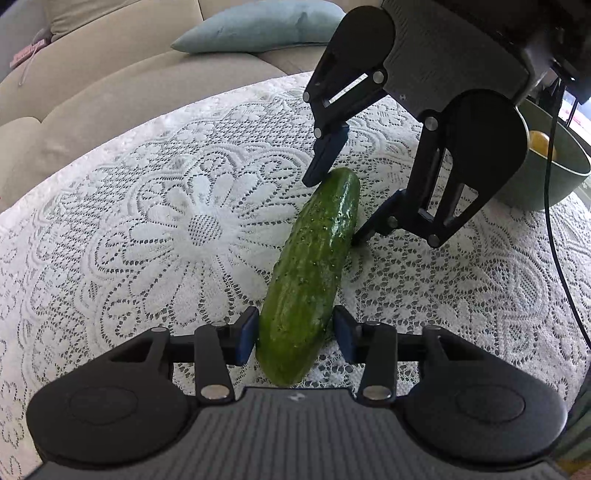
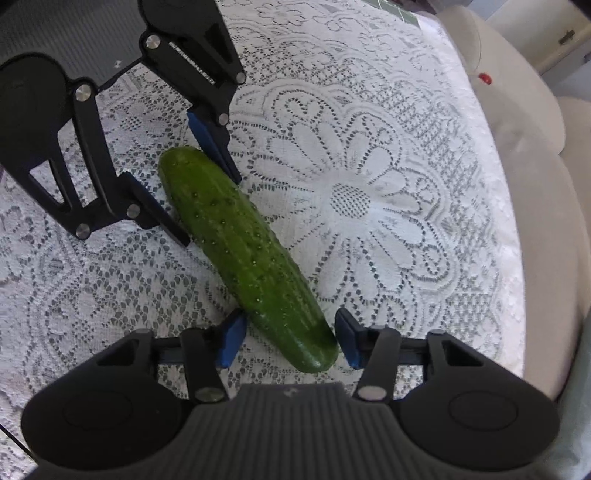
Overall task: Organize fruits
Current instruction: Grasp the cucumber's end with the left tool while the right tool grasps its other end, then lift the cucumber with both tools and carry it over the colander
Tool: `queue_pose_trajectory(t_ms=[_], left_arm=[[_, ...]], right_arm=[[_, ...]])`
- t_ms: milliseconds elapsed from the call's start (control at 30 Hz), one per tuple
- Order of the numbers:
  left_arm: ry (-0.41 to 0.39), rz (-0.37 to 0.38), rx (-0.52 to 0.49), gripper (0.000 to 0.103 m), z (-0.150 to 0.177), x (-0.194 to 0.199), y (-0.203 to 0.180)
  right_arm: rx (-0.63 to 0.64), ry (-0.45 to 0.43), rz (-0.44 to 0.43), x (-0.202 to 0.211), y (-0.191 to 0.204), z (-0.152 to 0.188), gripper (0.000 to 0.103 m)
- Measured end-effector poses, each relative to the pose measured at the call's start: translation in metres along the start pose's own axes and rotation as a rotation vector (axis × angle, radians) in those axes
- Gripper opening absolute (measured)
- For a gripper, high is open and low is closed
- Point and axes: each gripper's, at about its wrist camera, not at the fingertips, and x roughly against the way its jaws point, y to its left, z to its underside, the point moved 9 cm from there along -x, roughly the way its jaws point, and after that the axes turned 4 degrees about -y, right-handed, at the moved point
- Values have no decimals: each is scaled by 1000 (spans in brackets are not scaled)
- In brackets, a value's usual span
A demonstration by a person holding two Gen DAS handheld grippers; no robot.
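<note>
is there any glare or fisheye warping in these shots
Left wrist view: the cucumber carries glossy highlights near its far end, and the lace tablecloth bows at the edges. Right wrist view: the cloth washes out toward the right, where the table edge curves strongly.

The cucumber (image 1: 312, 273) was glossy deep green, speckled with small pale bumps. Under it the tablecloth (image 1: 155, 229) was white lace in a big daisy pattern. Both grippers were black with blue pads (image 1: 247, 334). At the upper left the sofa (image 1: 74, 85) was beige, its cushion (image 1: 258, 26) pale blue. At right, a grey-green bowl (image 1: 546, 177) held something yellow.
</note>
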Motion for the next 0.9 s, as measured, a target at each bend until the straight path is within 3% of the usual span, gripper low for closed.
queue_pose_trajectory(t_ms=[200,400,600,767,900], left_arm=[[-6,2,31,47,0,-1,6],[-5,18,-1,47,3,7,0],[-4,81,-63,47,4,23,-17],[77,165,-189,47,16,29,-40],[136,166,-319,47,28,27,-54]], right_arm=[[7,11,50,0,6,-1,49],[24,23,100,10,17,-1,47],[-49,34,49,31,28,5,46],[-159,59,-59,39,52,16,43],[-195,59,-102,40,70,21,39]])
